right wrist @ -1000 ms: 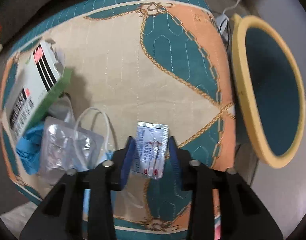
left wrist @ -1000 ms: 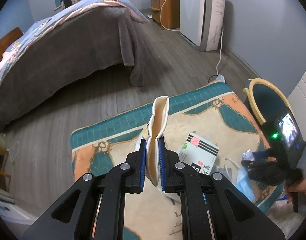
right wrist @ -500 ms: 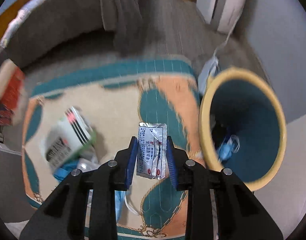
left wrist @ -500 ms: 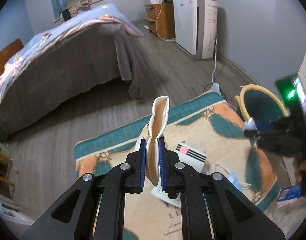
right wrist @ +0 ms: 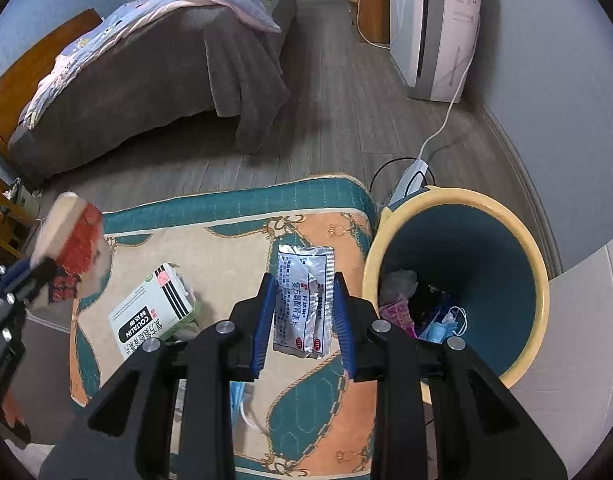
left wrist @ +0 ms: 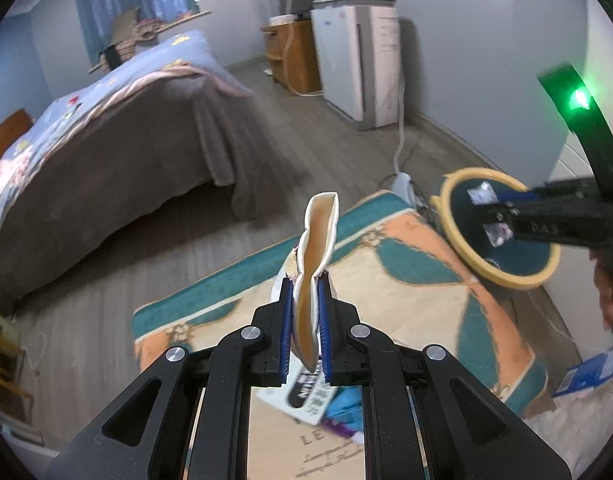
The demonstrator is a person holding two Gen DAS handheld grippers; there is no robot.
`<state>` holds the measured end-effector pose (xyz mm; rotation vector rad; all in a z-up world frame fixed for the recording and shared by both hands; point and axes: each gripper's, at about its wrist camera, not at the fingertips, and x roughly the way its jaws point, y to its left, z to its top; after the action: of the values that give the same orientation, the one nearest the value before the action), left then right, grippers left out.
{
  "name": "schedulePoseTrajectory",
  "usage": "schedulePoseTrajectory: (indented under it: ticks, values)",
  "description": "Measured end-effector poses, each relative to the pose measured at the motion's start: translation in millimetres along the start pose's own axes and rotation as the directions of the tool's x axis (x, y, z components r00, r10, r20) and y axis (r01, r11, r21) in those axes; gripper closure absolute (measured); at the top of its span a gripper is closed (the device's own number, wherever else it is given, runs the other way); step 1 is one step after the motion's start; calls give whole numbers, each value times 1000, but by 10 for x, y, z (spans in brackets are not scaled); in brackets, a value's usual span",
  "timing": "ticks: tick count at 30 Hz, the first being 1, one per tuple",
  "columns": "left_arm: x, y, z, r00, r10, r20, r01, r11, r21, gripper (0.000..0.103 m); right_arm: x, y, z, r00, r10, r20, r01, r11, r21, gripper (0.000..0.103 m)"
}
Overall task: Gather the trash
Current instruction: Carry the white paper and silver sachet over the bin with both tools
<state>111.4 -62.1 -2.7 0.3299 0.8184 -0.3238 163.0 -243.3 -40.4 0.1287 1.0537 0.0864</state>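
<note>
Aloft, right gripper (right wrist: 304, 312) pinches a sachet (right wrist: 304, 300); left gripper (left wrist: 305, 320) clamps a cup (left wrist: 314, 272).

There are two grippers: the left gripper (left wrist: 305, 322) pinches one squashed paper cup (left wrist: 315, 264), and the right gripper (right wrist: 304, 314) pinches one silver foil sachet (right wrist: 304, 300). One quilted mat (right wrist: 234, 248) lies on the floor, with one white medicine box (right wrist: 152, 312) on its near left part and one blue face mask (right wrist: 240, 398) partly hidden near the right gripper. One round bin (right wrist: 506, 216) with a yellow rim stands at the mat's right edge; how many scraps lie inside it cannot be counted. Far off stand one bed (right wrist: 146, 60), one white air purifier (right wrist: 438, 28) and one wooden cabinet (left wrist: 294, 56).
</note>
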Motion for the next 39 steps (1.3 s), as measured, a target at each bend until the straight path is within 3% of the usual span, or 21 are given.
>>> schedulePoseTrajectory:
  ticks: [16, 25, 32, 39]
  values:
    - [326, -896, -43, 994, -105, -11, 105, 983, 149, 90, -74, -550, -33, 997, -77, 19, 77, 997, -26, 75]
    - [334, -1408, -55, 983, -184, -9, 183, 970, 158, 90, 158, -1271, -98, 995, -86, -49, 93, 982, 162, 75]
    - [402, -1867, -87, 969, -247, -26, 248, 958, 141, 90, 159, -1604, -162, 994, -104, -46, 112, 962, 248, 75]
    - [596, -1915, 124, 960, -278, -44, 281, 954, 102, 90, 157, -1947, -266, 990, -129, -53, 139, 928, 344, 75]
